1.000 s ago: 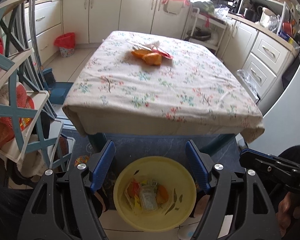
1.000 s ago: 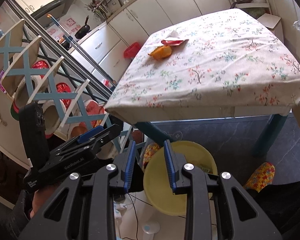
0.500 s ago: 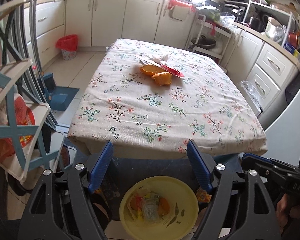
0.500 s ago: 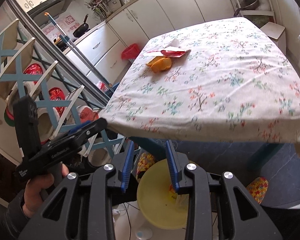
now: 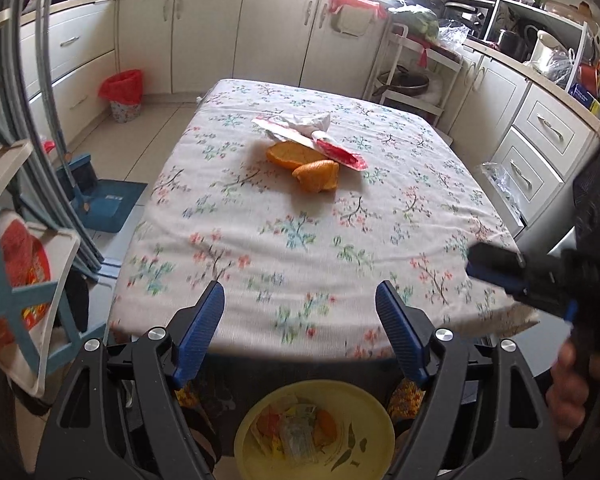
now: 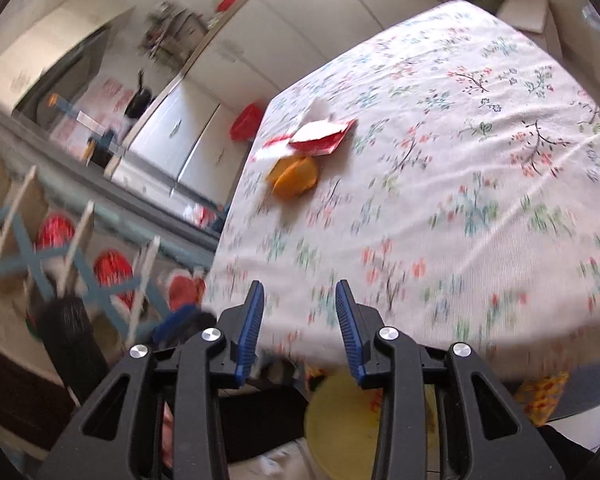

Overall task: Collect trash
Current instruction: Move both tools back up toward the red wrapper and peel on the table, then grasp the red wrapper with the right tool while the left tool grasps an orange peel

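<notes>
Trash left on tabletop [image 5: 380,216] at 12 o'clock: orange peels [image 5: 306,164], red wrapper [image 5: 332,150] w/ tissue; left gripper [image 5: 300,334] released wide, right gripper [image 6: 299,322] empty, opening, prob. to grab it for yellow bowl [image 5: 314,428] below.

Yellow bowl [image 5: 364,420] cut off below, blurred

tablecloth [image 5: 300,240]: white, floral | peels [image 5: 316,176]: orange | bowl [image 5: 376,432]: yellow
</notes>
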A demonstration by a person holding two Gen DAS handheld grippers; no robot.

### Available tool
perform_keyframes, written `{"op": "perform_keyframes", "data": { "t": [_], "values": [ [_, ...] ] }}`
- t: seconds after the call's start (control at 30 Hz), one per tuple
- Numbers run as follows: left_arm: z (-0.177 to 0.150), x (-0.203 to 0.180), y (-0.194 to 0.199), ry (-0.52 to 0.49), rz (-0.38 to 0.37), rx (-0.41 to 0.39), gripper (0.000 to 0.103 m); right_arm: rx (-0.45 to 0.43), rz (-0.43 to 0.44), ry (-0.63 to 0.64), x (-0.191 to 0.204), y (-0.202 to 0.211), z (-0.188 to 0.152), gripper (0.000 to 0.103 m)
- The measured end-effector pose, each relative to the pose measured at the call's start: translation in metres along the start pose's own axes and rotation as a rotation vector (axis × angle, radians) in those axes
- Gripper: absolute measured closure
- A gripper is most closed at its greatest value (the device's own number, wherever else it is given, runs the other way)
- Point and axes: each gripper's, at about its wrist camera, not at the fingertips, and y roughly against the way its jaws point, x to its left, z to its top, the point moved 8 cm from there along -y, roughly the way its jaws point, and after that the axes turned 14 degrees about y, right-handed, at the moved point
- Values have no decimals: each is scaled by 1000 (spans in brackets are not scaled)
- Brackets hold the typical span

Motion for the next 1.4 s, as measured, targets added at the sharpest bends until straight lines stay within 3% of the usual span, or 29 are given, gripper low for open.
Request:
{"op": "perform_keyframes", "data": {
  "t": [0.23, 0.43, 0.83, 0.97, 1.07, 1.1, 1.17, 1.4],
  "values": [
    [27, -13, -35, -27, 3, 16, 29, -2, 73, -191, -35, -42, 52, 66],
    [50, -22, -68, -56, 15, 29, 29, 8, 78, -225, -40, -76, 82, 64],
    [83, -28, -125, -20, -7, 73, 29, 20, 84, -309, -58, -109, 95, 65],
    [88, -30, -136, -13, -17, 81, 30, 10, 111, -326, -61, -114, 101, 73],
    [90, -33, -142, -12, -39, 96, 46, 9, 130, -319, -60, -117, 104, 91],
    [90, -33, -143, -12, -44, 101, 56, 6, 133, -314, -59, -117, 106, 93],
    [90, -36, -146, -11, -59, 116, 67, -8, 133, -293, -54, -115, 111, 97],
    [89, -37, -135, -9, -86, 112, 79, -73, 145, -246, -43, -92, 123, 99]
  ]
}}
